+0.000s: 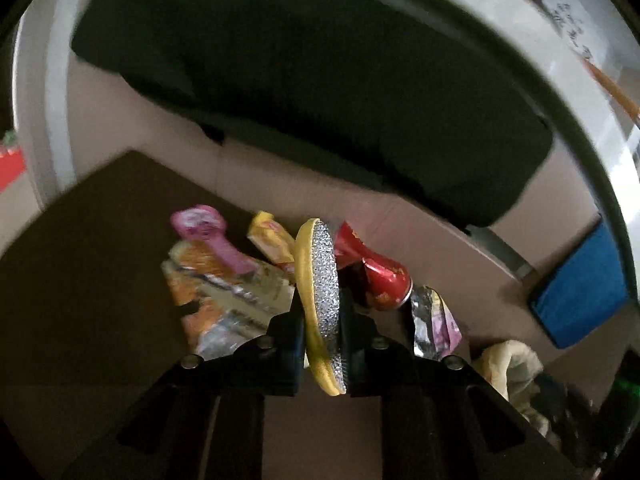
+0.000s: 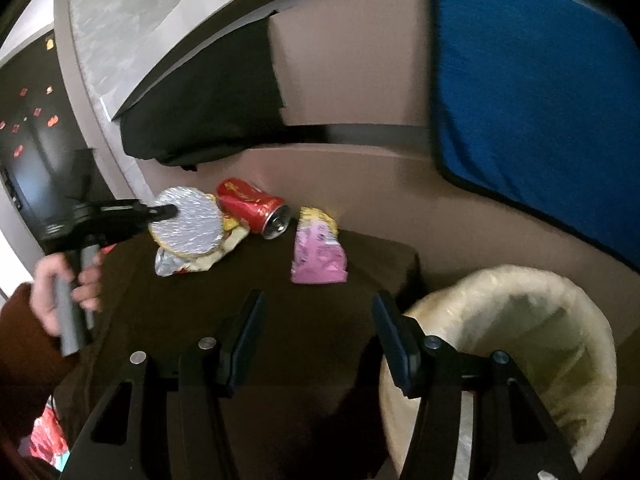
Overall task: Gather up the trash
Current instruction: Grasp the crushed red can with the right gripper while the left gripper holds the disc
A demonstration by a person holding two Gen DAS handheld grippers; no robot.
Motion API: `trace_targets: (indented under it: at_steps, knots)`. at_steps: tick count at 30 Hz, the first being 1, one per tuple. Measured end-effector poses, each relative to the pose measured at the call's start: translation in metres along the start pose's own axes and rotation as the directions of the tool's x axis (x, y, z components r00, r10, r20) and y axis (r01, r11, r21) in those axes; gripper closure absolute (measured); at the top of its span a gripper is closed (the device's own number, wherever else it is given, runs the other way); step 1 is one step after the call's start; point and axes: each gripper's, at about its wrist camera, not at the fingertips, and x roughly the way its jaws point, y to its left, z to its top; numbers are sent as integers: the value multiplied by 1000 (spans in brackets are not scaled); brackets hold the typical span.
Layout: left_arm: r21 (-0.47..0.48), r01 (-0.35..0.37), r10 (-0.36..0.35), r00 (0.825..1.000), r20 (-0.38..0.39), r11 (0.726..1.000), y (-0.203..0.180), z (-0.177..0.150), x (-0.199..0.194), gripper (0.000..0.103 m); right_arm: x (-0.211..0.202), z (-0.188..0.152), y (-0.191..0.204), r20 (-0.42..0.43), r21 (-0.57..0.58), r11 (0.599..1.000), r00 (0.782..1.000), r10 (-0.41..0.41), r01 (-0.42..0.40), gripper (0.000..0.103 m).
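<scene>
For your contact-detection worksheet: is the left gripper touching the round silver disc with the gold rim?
Touching. The left wrist view shows the left gripper closed on the disc, both pads against its faces.

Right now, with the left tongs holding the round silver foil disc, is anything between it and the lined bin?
Partly. The red drink can and pink snack wrapper lie on the dark table between the round silver foil disc and the plastic-lined bin; carried above them, nothing visible blocks it.

Both fisheye views are looking dim and soft with motion blur; edges are bending and vignetting black, while daylight is glaring at the upper right of the left view.
</scene>
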Motion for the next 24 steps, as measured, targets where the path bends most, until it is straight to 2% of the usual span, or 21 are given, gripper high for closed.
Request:
trace_targets:
  at_steps: [6,9,11,13,14,17,20,24]
  knots:
    - [24,-76,75,996,48,997,15,-15,-43,89,34,23,50,1,-122,992,1000,23,-22,50]
    - [53,-122,116,988,100,991,26,-20,-63,88,60,39,78,16,-216,976,1000,6,-2,50]
    - [62,-128,121,987,109,990,31,-24,-67,88,77,49,93,31,-277,961,999,9,0,51]
    - [57,-116,110,989,104,992,36,-29,-69,88,93,57,103,27,-318,947,998,56,-44,51]
    - [54,-116,109,988,106,992,38,-31,-68,88,100,59,107,28,-334,942,998,54,-41,51]
    - [53,-123,115,986,123,991,46,-34,-71,88,128,62,126,45,-424,905,999,-19,36,51]
    - [35,-106,101,987,125,994,54,-35,-71,88,155,61,139,29,-491,868,998,-62,68,51]
    - [9,-93,91,988,126,996,63,-37,-69,88,190,61,148,34,-552,818,984,-173,163,52]
